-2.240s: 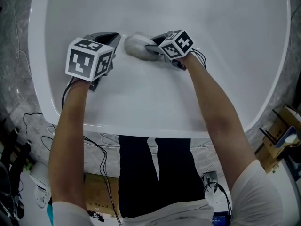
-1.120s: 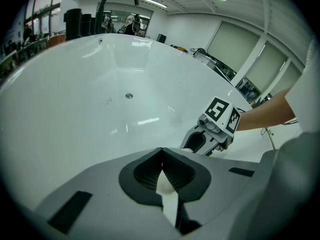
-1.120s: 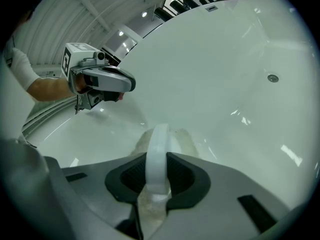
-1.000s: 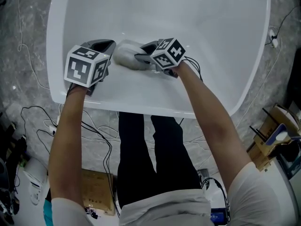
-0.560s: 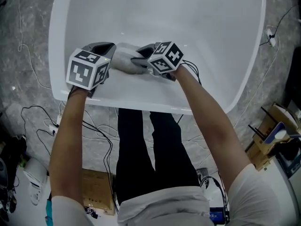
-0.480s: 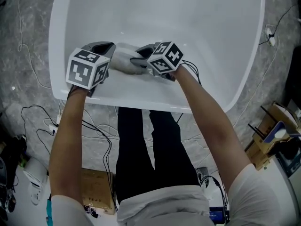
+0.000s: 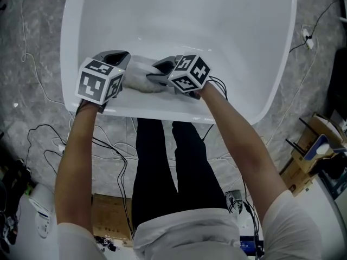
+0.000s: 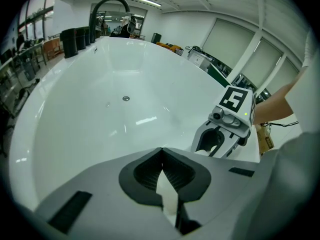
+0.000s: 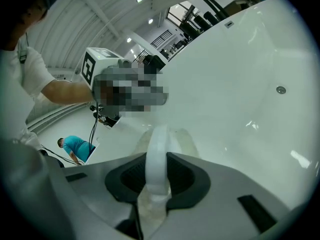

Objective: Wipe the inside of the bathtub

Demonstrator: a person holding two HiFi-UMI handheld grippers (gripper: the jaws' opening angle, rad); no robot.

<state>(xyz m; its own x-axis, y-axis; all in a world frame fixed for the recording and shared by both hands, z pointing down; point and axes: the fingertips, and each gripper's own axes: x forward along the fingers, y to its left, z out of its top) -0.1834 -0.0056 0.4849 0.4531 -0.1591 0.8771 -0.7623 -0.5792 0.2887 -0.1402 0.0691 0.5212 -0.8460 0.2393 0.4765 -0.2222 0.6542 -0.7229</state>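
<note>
The white bathtub (image 7: 255,80) fills the top of the head view, and both grippers are inside it against the near wall. A crumpled white cloth (image 7: 138,73) lies between them on that wall. My left gripper (image 7: 120,59) is shut, with a fold of the cloth (image 8: 167,194) pinched behind its touching tips (image 8: 161,151). My right gripper (image 7: 158,73) is shut on a band of the cloth (image 9: 159,149), which bulges out ahead of the jaws. The right gripper (image 8: 227,121) also shows in the left gripper view, close by.
The tub's drain (image 8: 126,98) sits far along the floor, and a black faucet (image 8: 107,6) arches over the far end. Cables (image 7: 32,129) trail on the grey floor by the tub. Cardboard boxes (image 7: 312,150) stand at the right. A person in teal (image 9: 75,146) crouches beyond.
Both grippers and the cloth have come down the tub wall toward the near rim. The right gripper has closed in on the left one, bunching the cloth between them.
</note>
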